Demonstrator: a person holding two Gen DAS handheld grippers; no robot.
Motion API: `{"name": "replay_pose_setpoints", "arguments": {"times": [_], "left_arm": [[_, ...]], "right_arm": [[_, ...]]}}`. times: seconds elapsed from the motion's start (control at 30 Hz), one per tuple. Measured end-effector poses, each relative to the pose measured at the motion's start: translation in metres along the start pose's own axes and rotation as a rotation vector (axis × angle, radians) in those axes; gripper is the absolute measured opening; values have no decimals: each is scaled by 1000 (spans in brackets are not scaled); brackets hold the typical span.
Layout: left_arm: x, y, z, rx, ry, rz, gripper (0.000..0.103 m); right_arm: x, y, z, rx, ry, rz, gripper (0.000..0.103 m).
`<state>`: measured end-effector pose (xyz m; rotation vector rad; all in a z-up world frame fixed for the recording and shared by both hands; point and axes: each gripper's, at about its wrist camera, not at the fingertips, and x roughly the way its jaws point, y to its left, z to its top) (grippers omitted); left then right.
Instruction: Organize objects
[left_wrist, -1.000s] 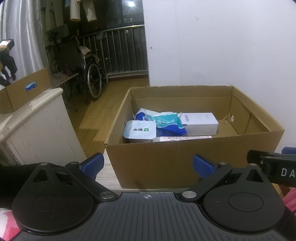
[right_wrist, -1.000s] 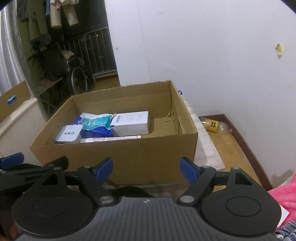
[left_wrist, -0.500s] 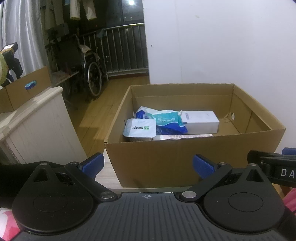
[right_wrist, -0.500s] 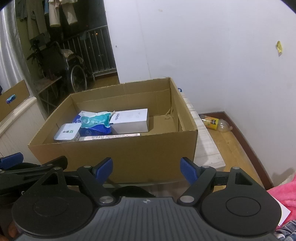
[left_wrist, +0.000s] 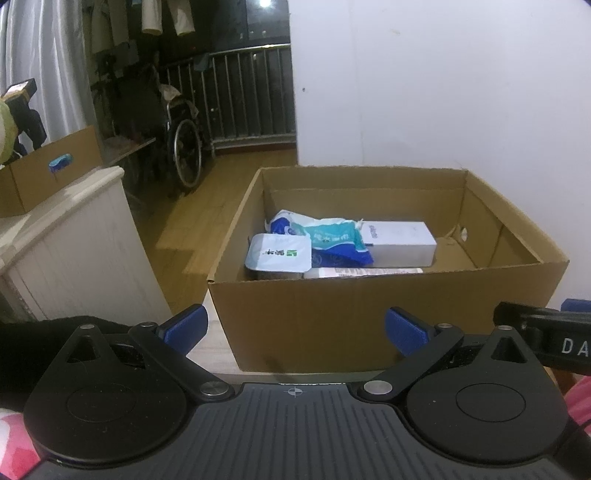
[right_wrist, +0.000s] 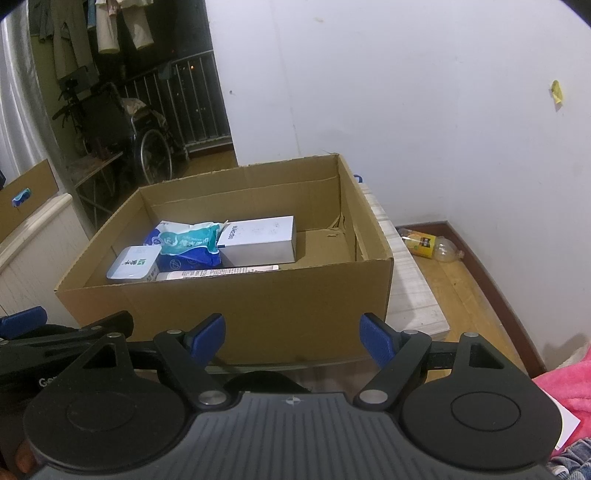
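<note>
An open cardboard box (left_wrist: 332, 317) (right_wrist: 258, 299) stands in front of both grippers. Inside lie a white carton (left_wrist: 399, 240) (right_wrist: 258, 236), a blue and teal pouch (left_wrist: 328, 240) (right_wrist: 188, 243), a sealed white tub (left_wrist: 279, 253) (right_wrist: 133, 262) and a long flat white package (left_wrist: 364, 271) (right_wrist: 218, 273). My left gripper (left_wrist: 295, 328) is open and empty, just short of the box's near wall. My right gripper (right_wrist: 293, 336) is open and empty, also before the near wall. The right half of the box floor is bare.
A white cabinet (left_wrist: 70, 251) with another cardboard box (left_wrist: 48, 170) on it stands at the left. A wheelchair (left_wrist: 177, 136) and railing are behind. A plastic bottle (right_wrist: 428, 245) lies on the floor at the right. Pink cloth (right_wrist: 569, 384) lies at the lower right.
Both views have shifted slightly, the right gripper a little higher over the box. Both grippers stay open and empty; the box contents have not moved.
</note>
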<state>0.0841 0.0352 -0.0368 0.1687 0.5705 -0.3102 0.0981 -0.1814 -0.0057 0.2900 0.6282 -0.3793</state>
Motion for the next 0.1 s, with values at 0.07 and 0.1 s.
{"name": "replay_pose_setpoints", "arguments": {"times": [0.07,0.1], "left_arm": [[-1,-1,0,6,-9,2,103],[-1,-2,0,11,-8,3,103]], "right_arm": [[0,0,0,0,0,0,83],[0,0,0,0,0,0,83]]}}
